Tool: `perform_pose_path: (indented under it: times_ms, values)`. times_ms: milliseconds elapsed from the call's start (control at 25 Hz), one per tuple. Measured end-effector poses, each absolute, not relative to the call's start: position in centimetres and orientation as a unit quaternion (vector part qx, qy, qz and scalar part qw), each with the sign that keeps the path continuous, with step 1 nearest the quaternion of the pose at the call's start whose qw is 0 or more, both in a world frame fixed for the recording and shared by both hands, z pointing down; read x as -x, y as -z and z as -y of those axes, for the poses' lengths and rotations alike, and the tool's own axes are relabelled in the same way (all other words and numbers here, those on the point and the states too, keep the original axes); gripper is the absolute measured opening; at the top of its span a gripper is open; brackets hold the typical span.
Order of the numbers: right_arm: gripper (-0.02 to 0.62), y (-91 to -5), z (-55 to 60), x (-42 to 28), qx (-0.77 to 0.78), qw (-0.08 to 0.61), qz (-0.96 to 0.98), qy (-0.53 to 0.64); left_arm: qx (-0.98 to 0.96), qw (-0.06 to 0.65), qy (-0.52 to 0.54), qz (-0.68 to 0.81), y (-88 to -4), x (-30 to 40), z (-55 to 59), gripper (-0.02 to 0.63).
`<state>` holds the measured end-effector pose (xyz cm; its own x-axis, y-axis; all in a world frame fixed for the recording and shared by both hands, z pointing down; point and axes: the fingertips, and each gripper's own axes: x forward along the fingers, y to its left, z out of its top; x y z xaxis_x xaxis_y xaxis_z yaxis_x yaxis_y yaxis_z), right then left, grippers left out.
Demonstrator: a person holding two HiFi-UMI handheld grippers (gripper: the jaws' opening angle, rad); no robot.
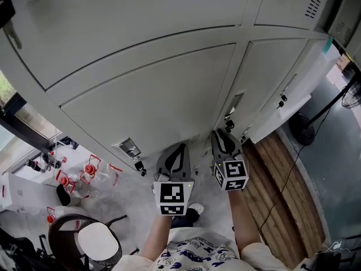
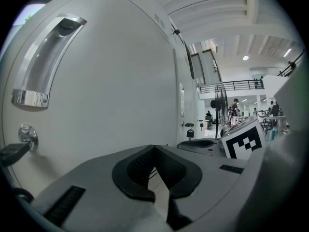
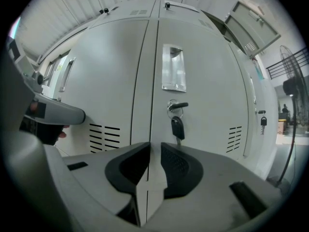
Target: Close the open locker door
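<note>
A bank of grey lockers (image 1: 146, 89) fills the head view. At its right a lower door (image 1: 282, 103) with a key in it stands ajar, its bottom edge out from the front. My left gripper (image 1: 176, 147) points at a closed door, close to it, jaws shut at the tips with nothing held (image 2: 154, 149). My right gripper (image 1: 221, 133) faces the seam beside a closed door with a recessed handle (image 3: 174, 69) and a hanging key (image 3: 177, 124). Its jaws (image 3: 154, 146) stand a narrow gap apart, empty. Another door (image 3: 253, 23) is swung out at the upper right.
A chair (image 1: 84, 236) and bottles with red caps (image 1: 84, 176) sit on the floor at the left. A strip of wooden floor (image 1: 282, 202) runs along the right, with a standing fan (image 1: 350, 95) and a cable beyond. People stand far off in the left gripper view.
</note>
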<state>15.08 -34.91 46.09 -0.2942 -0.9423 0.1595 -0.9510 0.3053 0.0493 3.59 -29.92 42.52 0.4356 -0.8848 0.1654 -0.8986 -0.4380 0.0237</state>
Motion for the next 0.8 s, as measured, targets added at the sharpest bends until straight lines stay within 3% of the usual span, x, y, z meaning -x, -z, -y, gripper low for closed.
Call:
perform_pose_path:
  times_ms: [400,480,800]
  values:
    - [0.064,-46.0,34.6,-15.1,-0.588,0.075,0.805,-0.035,-0.845,0.051,-0.063,0.528,-42.2,-3.6,29.3,0.003]
    - [0.121,-45.8,34.0,-15.1,-0.586,0.075,0.806,-0.035,-0.846,0.05,-0.062,0.527,-42.1,-3.7,29.1,0.003]
    - [0.121,-45.0,30.9,-16.3,-0.603,0.061,0.795,-0.034,-0.857,0.041,-0.058,0.51,-41.3,-5.0,28.0,0.003]
